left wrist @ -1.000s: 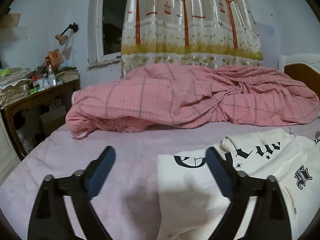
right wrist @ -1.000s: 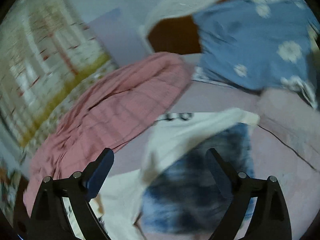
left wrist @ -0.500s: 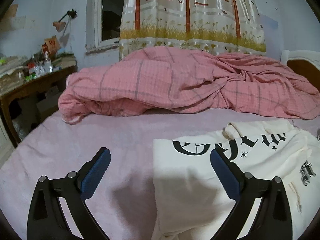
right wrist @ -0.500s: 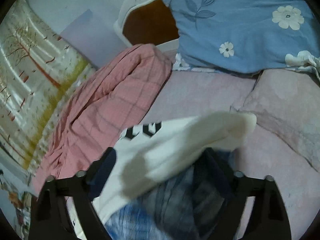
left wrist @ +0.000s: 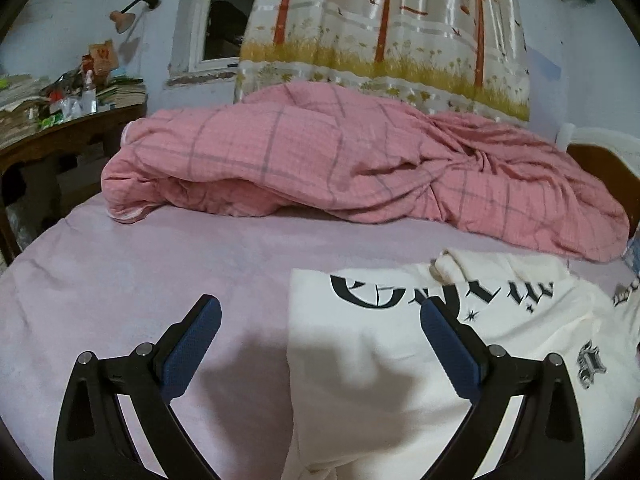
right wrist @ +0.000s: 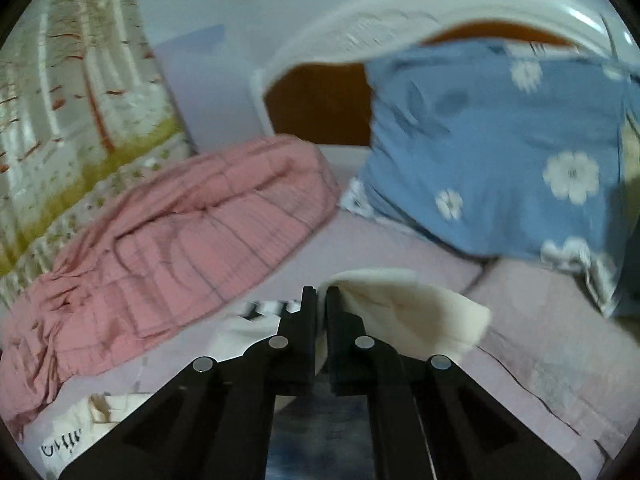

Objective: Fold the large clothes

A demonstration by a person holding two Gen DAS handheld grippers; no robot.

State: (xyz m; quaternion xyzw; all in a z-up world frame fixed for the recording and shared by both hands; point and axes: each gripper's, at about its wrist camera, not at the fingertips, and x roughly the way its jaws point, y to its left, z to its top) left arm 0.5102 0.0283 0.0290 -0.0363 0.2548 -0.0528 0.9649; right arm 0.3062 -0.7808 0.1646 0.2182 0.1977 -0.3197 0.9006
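Cream cotton sweatshirt with black gothic lettering [left wrist: 392, 360] lies spread on the pale lilac bedsheet [left wrist: 140, 280], filling the lower right of the left wrist view, its printed chest facing up and a small black emblem near the right edge. In the right wrist view a cream fold of the same garment, a sleeve or a hem, [right wrist: 412, 312] rises at lower centre, pinched between the black fingers of the right gripper [right wrist: 321, 294], whose jaws stand nearly together with the cloth caught in the narrow slit. That view is blurred, so how much fabric is caught cannot be told. More of the garment with black letters shows at its lower left.

Left gripper [left wrist: 318, 320] hovers at the bottom of its view with blue-padded fingers [left wrist: 192, 352] spread wide, one over bare sheet, the other over the sweatshirt; nothing is between them.

Beyond the garment a rumpled pink checked quilt [left wrist: 340, 160] stretches across the middle of the frame. Behind it hangs a glossy curtain printed with orange trees [left wrist: 384, 20], beside a white-framed window [left wrist: 216, 20]. A cluttered brown wooden desk [left wrist: 60, 132] sits at the left edge. In the upper right of the right wrist view leans a blue pillow with white flowers [right wrist: 500, 140], against a white-and-brown headboard [right wrist: 320, 100].
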